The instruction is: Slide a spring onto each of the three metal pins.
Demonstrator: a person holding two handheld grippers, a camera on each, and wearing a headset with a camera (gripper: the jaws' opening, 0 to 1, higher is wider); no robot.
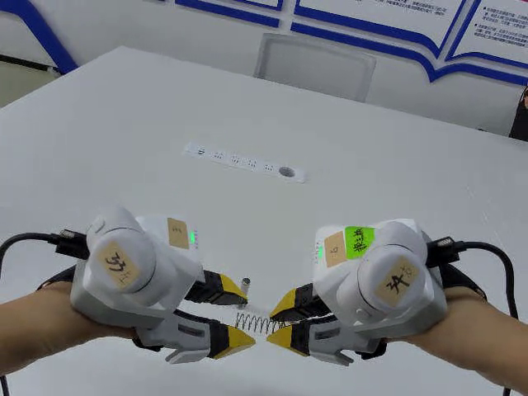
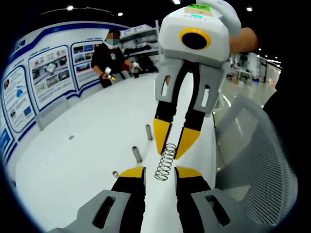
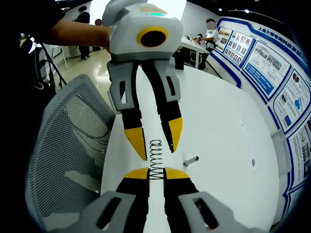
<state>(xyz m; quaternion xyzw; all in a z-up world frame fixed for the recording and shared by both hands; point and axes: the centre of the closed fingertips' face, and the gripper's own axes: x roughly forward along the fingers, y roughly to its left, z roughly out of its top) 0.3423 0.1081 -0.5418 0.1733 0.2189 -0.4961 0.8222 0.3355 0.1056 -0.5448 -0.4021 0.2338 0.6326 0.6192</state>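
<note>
While right tongs (image 3: 156,174) pinch the spring (image 3: 155,158), hiding its end, left tongs (image 2: 160,173) gape.

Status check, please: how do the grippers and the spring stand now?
Right gripper shut on spring. Left gripper open around its other end. Three pins bare; nothing in the way.

A white table (image 1: 124,124) has a flat power strip (image 1: 243,162) near its middle. A pale chair (image 1: 313,64) stands at the far edge, under blue-framed posters (image 1: 371,12). A person (image 2: 111,56) stands beyond.
</note>
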